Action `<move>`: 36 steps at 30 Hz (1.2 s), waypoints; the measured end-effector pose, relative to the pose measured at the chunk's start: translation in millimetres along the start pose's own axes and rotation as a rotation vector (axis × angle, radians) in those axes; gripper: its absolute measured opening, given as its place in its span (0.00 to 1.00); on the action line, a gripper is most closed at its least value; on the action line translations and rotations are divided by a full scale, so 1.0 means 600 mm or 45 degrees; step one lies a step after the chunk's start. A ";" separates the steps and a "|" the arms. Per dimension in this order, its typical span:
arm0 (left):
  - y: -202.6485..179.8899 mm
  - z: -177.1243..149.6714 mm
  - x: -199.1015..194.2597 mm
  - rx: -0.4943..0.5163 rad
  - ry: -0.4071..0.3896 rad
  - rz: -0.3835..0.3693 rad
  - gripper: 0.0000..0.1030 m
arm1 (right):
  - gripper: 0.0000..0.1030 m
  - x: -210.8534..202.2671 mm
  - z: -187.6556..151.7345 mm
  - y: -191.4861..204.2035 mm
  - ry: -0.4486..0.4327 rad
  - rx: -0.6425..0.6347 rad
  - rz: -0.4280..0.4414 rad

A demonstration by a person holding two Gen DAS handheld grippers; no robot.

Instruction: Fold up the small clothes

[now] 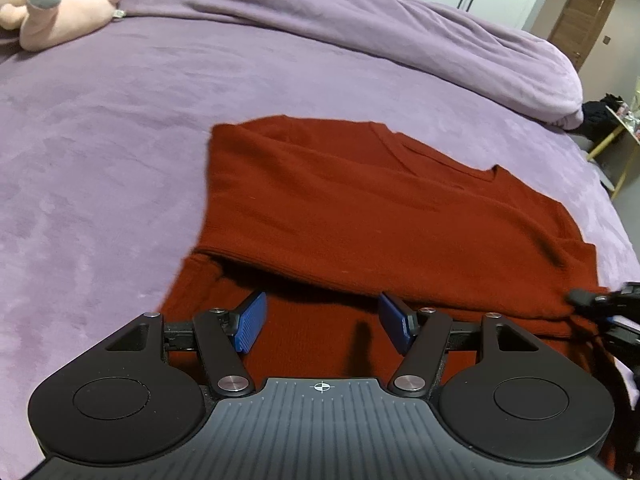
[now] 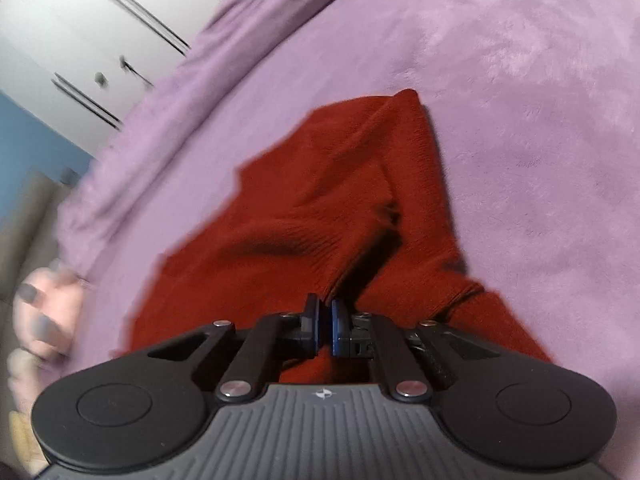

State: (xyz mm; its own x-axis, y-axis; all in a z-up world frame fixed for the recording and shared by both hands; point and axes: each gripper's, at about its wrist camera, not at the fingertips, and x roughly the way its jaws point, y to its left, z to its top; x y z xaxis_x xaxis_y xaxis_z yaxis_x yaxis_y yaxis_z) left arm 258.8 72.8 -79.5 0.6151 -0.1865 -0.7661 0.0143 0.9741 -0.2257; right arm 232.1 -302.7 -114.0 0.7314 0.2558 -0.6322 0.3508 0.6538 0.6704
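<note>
A rust-red knit sweater (image 1: 360,208) lies partly folded on the purple bed. My left gripper (image 1: 320,322) is open, its blue pads spread wide just over the sweater's near hem, holding nothing. My right gripper (image 2: 325,328) is shut on a fold of the same sweater (image 2: 320,200) and lifts the cloth a little; it also shows in the left wrist view (image 1: 600,304) at the sweater's right edge. The right wrist view is blurred by motion.
The purple bedspread (image 1: 100,140) surrounds the sweater. A bunched purple duvet (image 1: 400,28) lies at the far side. A pink plush toy (image 1: 56,4) sits at the far left corner. White wardrobe doors (image 2: 80,40) stand beyond the bed.
</note>
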 end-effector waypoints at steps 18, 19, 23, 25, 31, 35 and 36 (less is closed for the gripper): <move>-0.012 0.024 -0.001 0.049 -0.026 0.106 0.67 | 0.39 -0.016 -0.008 0.018 -0.051 -0.102 -0.116; -0.016 0.025 0.003 0.063 -0.026 0.116 0.67 | 0.39 -0.009 -0.008 0.015 -0.051 -0.080 -0.106; -0.021 0.030 0.010 0.067 -0.020 0.117 0.67 | 0.08 0.014 -0.004 0.013 -0.035 -0.017 -0.032; -0.018 0.033 0.009 0.060 -0.034 0.113 0.67 | 0.05 0.020 -0.001 0.000 0.018 0.058 0.047; -0.005 0.029 0.032 0.074 -0.004 0.166 0.68 | 0.04 -0.011 -0.010 -0.002 -0.057 -0.097 -0.123; -0.019 0.027 0.022 0.155 -0.011 0.198 0.67 | 0.05 -0.007 -0.020 0.027 -0.046 -0.299 -0.210; -0.018 0.029 0.014 0.160 -0.024 0.195 0.67 | 0.07 -0.017 -0.017 0.034 -0.056 -0.310 -0.229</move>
State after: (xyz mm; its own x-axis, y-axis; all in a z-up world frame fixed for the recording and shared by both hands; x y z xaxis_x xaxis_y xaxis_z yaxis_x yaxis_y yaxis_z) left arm 277.5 62.6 -73.3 0.6326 -0.0337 -0.7738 0.0171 0.9994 -0.0296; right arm 225.7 -284.6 -98.1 0.6968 0.0926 -0.7112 0.3304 0.8387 0.4329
